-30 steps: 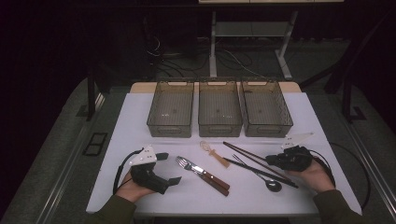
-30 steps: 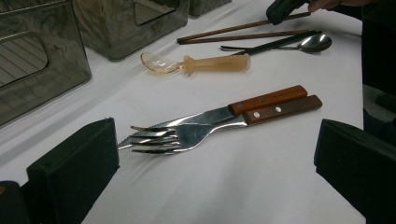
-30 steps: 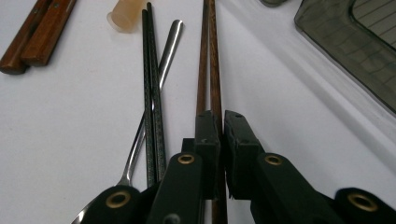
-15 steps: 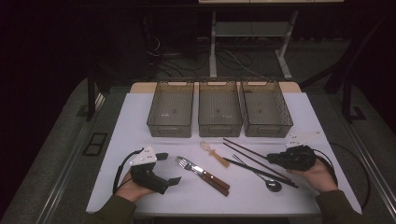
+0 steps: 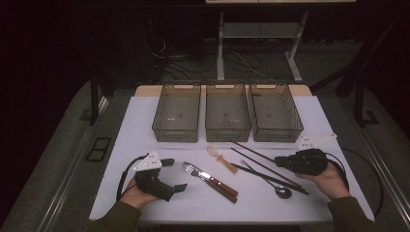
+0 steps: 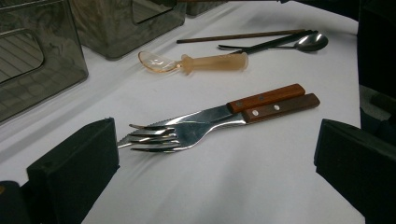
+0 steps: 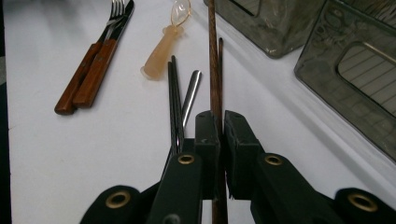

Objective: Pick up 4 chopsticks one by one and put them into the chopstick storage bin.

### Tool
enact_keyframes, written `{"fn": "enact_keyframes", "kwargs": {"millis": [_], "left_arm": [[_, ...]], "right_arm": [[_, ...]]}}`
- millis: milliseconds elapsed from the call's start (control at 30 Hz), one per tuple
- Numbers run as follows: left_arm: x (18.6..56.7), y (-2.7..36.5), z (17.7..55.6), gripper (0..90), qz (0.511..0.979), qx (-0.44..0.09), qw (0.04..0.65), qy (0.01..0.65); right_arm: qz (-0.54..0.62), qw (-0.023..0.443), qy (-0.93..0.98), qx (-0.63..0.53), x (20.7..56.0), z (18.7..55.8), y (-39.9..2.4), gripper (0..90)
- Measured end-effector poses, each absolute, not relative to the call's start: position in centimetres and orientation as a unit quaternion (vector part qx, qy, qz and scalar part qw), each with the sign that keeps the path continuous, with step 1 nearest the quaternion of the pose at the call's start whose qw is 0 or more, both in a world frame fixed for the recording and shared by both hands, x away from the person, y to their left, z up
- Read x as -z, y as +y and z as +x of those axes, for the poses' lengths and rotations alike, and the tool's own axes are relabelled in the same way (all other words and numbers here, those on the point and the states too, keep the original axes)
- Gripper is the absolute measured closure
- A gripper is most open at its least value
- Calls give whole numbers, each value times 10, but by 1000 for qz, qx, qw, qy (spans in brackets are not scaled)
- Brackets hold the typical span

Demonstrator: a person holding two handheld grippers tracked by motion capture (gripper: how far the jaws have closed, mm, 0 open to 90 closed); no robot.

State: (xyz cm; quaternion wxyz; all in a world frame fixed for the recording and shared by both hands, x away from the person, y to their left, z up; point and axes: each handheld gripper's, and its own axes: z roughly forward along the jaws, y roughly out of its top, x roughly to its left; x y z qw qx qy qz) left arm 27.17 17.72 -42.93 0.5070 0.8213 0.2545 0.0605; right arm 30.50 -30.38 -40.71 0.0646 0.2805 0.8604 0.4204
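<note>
My right gripper [image 7: 222, 126] is shut on the near end of a brown wooden chopstick [image 7: 214, 70], which runs from the jaws toward the bins. In the high view this gripper [image 5: 279, 160] sits at the table's right, with the chopstick [image 5: 251, 152] slanting up to the left. A pair of black chopsticks [image 7: 174, 98] and a metal spoon [image 5: 283, 192] lie just beside it. My left gripper [image 5: 175, 174] rests open at the front left. Between its wide jaws I see a fork [image 6: 187, 133] and a wood-handled knife [image 6: 261, 99] on the white table, untouched.
Three clear smoky bins [image 5: 176, 113] [image 5: 227, 113] [image 5: 275, 113] stand in a row at the back of the white tabletop [image 5: 145, 130]. A translucent plastic spoon [image 5: 220, 157] lies in the middle. The table's front edge runs just under both hands.
</note>
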Motion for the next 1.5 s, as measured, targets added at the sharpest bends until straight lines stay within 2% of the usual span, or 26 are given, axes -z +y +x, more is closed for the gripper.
{"fn": "enact_keyframes", "kwargs": {"millis": [800, 1500], "left_arm": [[429, 174, 273, 0, 820, -55, 510, 254], [429, 173, 273, 0, 817, -56, 513, 257]], "right_arm": [[286, 60, 846, -446, 384, 319, -281, 847], [303, 63, 839, -448, 368, 344, -233, 848]]}}
